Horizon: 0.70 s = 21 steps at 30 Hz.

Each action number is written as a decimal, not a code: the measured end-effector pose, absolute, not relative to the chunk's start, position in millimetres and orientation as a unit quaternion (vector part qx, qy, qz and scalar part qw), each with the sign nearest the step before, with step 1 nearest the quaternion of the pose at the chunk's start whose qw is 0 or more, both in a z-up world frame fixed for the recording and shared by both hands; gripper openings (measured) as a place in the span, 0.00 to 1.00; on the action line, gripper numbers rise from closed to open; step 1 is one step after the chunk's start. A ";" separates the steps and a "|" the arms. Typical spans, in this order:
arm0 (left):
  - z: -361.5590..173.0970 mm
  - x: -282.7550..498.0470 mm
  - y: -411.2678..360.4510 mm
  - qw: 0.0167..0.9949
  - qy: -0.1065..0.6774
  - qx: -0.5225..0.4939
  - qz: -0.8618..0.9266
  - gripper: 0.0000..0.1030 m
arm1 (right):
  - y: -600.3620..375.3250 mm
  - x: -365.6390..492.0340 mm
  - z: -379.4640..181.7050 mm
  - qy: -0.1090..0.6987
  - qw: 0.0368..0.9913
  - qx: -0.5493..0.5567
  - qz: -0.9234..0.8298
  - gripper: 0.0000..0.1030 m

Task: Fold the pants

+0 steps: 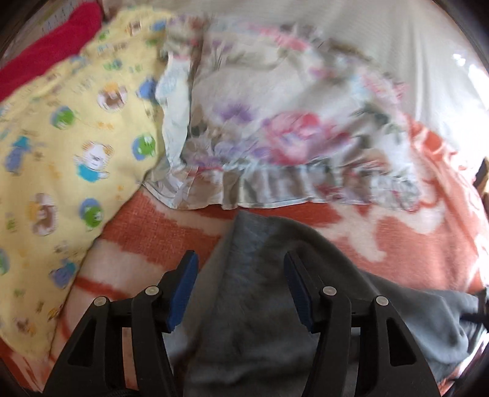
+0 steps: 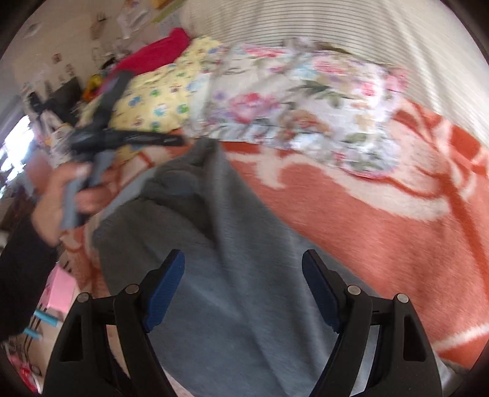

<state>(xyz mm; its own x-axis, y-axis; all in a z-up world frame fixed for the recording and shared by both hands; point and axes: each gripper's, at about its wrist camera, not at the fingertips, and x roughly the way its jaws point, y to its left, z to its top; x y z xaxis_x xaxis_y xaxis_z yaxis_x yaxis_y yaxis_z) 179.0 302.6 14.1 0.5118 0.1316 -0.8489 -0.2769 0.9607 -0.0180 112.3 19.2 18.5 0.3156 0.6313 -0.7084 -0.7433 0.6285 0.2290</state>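
Grey pants (image 2: 232, 274) lie on the bed's orange-and-white blanket (image 2: 382, 213), both grippers' jaws spread above them.

Left gripper (image 1: 241, 274) and right gripper (image 2: 243, 271) hover near; beyond, a floral pillow (image 1: 275, 122), yellow cartoon-print pillow (image 1: 76, 137), red cloth (image 1: 52, 45), then the blurred striped wall (image 2: 336, 21).

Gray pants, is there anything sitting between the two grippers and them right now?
Nothing visible does. The gray pants lie on the orange blanket, directly under the open right gripper and the open left gripper. The floral pillow and yellow pillow sit beyond the pants, out of the way.
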 end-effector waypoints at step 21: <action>13.9 180.7 285.2 0.889 0.445 -0.011 0.107 0.18 | 18.4 123.5 4.0 0.392 0.830 -0.078 0.389 0.06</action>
